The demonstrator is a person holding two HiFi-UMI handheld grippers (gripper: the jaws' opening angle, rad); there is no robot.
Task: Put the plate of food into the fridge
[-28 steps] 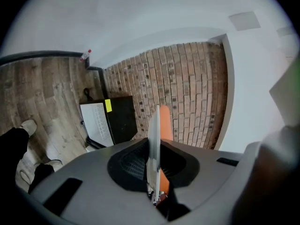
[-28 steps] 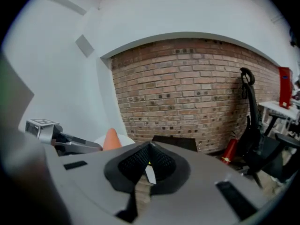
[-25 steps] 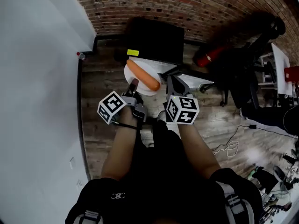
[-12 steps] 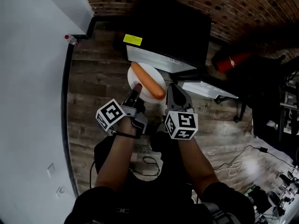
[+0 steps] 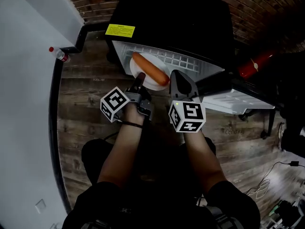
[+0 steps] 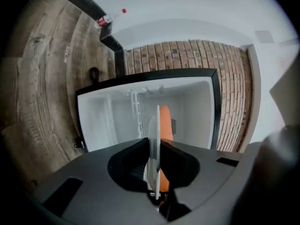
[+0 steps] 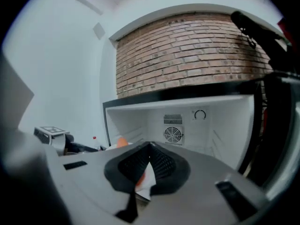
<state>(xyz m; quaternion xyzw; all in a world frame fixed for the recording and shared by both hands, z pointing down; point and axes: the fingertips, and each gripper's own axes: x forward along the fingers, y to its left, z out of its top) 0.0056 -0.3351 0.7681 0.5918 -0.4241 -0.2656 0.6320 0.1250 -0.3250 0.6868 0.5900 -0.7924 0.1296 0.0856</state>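
Note:
A white plate (image 5: 143, 73) carrying one long orange sausage (image 5: 150, 67) hangs level at the mouth of a small black fridge (image 5: 190, 18), whose white inside (image 5: 190, 63) stands open. My left gripper (image 5: 139, 80) is shut on the plate's near rim. In the left gripper view the plate (image 6: 154, 144) shows edge-on between the jaws of the left gripper (image 6: 153, 172), with the sausage (image 6: 165, 123) beyond. My right gripper (image 5: 175, 76) sits at the plate's right rim. In the right gripper view the right gripper (image 7: 149, 156) pinches a white sliver of plate (image 7: 148, 177).
The fridge door (image 5: 238, 101) swings open to the right, white shelf side up. A clear bottle with a red cap (image 5: 58, 54) stands by the grey wall at the left. A red object (image 5: 252, 63) lies right of the fridge. The floor is wood plank.
Both grippers have sunk together with the plate, from above the fridge's top down to the level of its open front. The plate stays held and level throughout.

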